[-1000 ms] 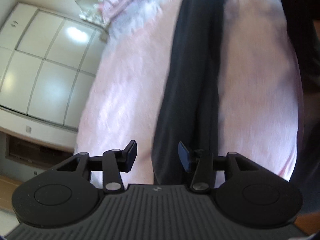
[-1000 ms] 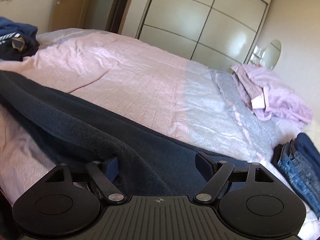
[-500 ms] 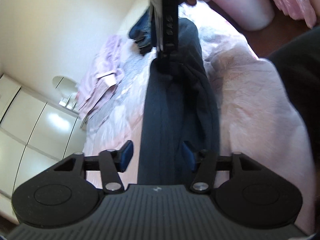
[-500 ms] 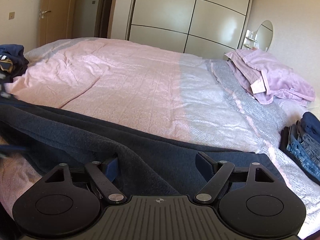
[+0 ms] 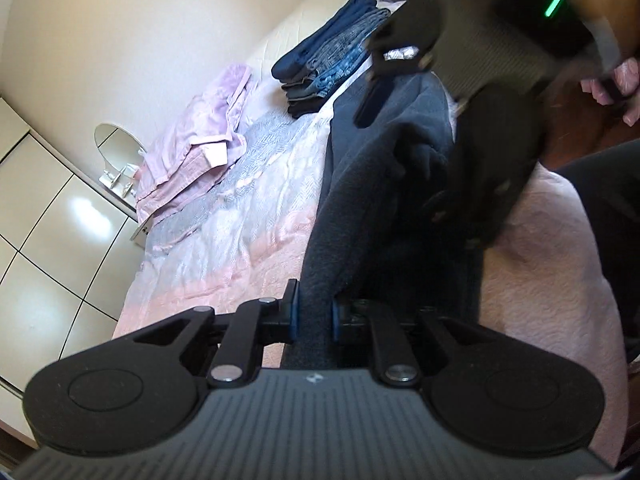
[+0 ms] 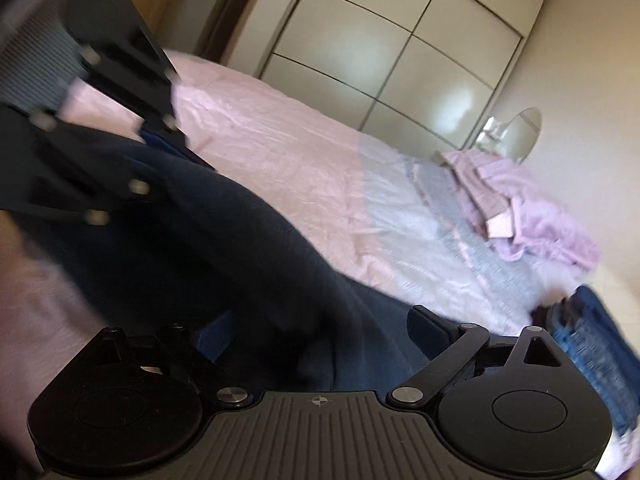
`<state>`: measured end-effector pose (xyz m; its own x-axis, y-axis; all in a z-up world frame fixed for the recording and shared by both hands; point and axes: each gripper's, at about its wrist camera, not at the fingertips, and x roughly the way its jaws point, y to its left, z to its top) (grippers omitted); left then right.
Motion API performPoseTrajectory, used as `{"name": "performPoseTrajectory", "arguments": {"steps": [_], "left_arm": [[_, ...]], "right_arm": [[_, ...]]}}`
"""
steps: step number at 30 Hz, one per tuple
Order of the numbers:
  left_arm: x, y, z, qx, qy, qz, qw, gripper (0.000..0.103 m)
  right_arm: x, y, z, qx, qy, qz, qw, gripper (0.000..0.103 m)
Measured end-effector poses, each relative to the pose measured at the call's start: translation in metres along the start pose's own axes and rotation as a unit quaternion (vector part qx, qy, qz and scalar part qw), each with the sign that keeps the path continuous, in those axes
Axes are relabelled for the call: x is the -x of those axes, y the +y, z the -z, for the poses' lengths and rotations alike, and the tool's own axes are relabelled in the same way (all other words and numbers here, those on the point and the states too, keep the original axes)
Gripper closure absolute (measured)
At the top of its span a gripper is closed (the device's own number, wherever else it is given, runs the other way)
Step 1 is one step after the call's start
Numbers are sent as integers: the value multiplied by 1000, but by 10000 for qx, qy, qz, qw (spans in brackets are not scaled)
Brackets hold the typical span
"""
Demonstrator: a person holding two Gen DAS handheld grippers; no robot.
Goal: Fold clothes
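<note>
While pinched, dark garment edges bare pink bedspread

A rumpled lilac pillow lies beyond the fingers, up and left, with a round white-framed mirror behind it and glossy cream wardrobe doors further off.
</note>
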<state>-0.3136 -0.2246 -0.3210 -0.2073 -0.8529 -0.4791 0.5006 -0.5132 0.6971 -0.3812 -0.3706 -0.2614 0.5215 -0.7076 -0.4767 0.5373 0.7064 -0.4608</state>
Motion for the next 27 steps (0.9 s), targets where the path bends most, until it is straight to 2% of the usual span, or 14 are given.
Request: {"name": "performPoseTrajectory", "arguments": {"steps": [2,4,6,9,11,13,16,18,20,24,27], "left_arm": [[3,-7,1,-155,-30,-43,9999,89],[3,-19,4,-416,-52,-89,9991,89],[1,-34,7,-728,-67,-85,9973,87],[-1,-61,10,-1146,-78,27,9934,86],[-1,-77,13,-1437,-16,27,9896,84],[2,-84,17,-1500,104,80,9886,84],[15,-84,22,-1276,191,157,9915,84],[28,-80,25,-1151,193,187,9930,79],[45,-74,30,-926,188,315,9950,78],[80,-45,39,-162,134,764,9969,72],[101,-7,54,650,228,976,9928,67]], "right_arm": [[-16,4,0,425,375,398,9976,8],[-15,0,7,846,724,656,9916,8],[6,-8,16,1019,1032,582,9877,8],[40,-14,32,1082,1162,607,9855,8],[44,-12,40,1040,1237,582,9851,8],[43,-4,45,1099,1350,491,9835,9],[52,6,51,1127,1096,397,9868,8],[61,9,52,1064,856,310,9901,8],[78,9,46,889,532,-42,9946,8],[109,-6,26,259,-167,-896,9955,8],[99,-35,8,-35,-574,-1188,9913,9]]}}
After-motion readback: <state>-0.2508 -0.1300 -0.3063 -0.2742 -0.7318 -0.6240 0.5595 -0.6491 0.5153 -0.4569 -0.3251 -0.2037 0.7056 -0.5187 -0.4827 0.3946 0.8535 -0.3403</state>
